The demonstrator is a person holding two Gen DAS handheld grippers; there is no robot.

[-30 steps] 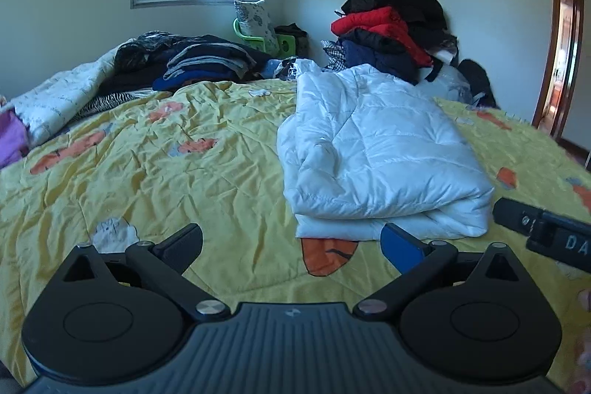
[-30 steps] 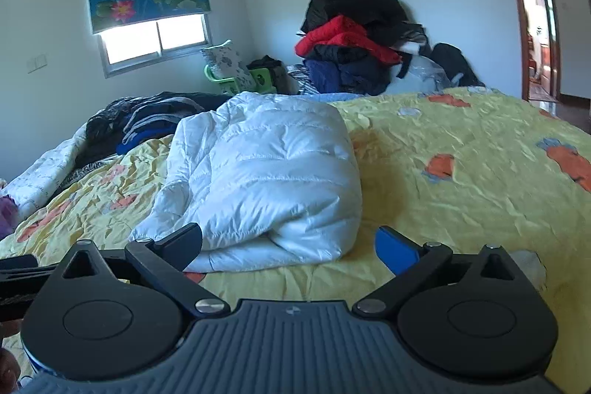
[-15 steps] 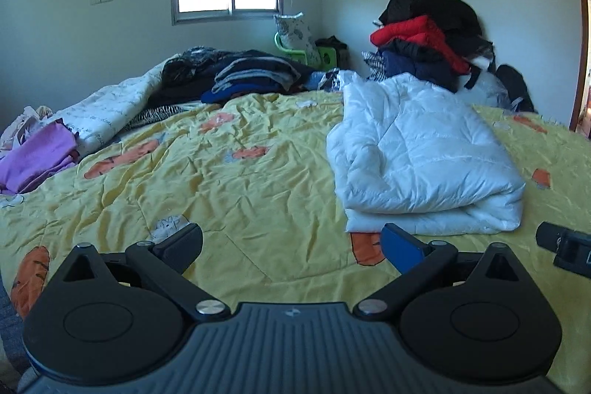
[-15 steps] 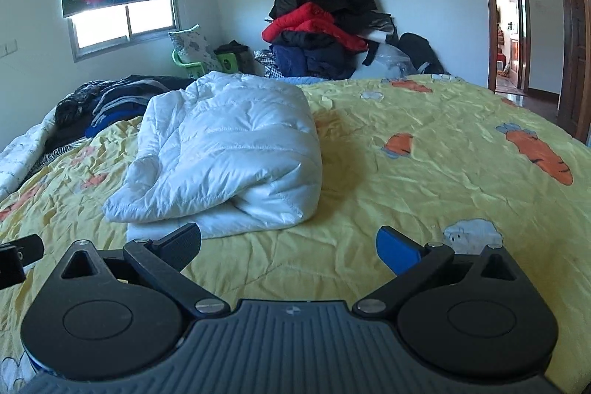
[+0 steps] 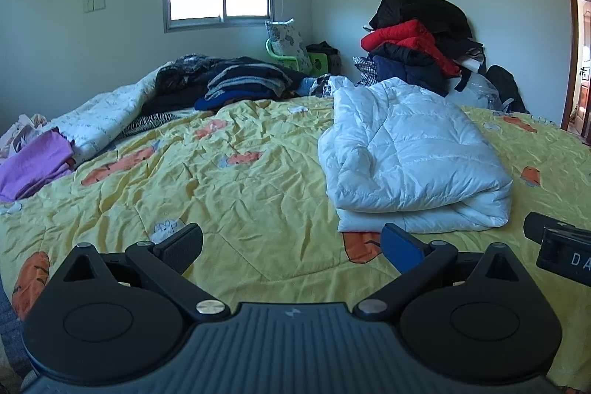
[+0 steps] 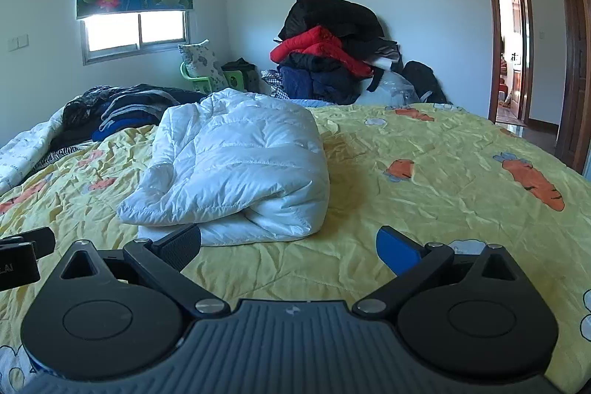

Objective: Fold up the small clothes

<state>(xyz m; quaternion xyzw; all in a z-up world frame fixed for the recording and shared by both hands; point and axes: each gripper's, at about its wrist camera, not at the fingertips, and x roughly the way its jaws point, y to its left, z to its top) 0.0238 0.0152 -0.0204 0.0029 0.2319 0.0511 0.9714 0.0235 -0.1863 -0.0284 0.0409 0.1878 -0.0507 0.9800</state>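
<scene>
Fingers of the left gripper (image 5: 291, 240) gape wide and empty at near left; right gripper (image 6: 289, 240) likewise. Between them, slightly farther, the folded white puffer jacket (image 5: 410, 157) rests on the yellow bed (image 5: 240, 180): light, soft, probably slippery, best pinched at its near hem.

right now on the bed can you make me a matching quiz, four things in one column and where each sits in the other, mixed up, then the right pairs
Things:
1. white puffer jacket
2. purple garment
3. red jacket
4. left gripper

Places:
A. far left edge of the bed, in the left wrist view
B. in the tall clothes pile against the far wall
C. folded on the yellow quilt, in the middle of the bed
D. open above the quilt, short of the white jacket, holding nothing

Pairs: 1-C, 2-A, 3-B, 4-D
</scene>
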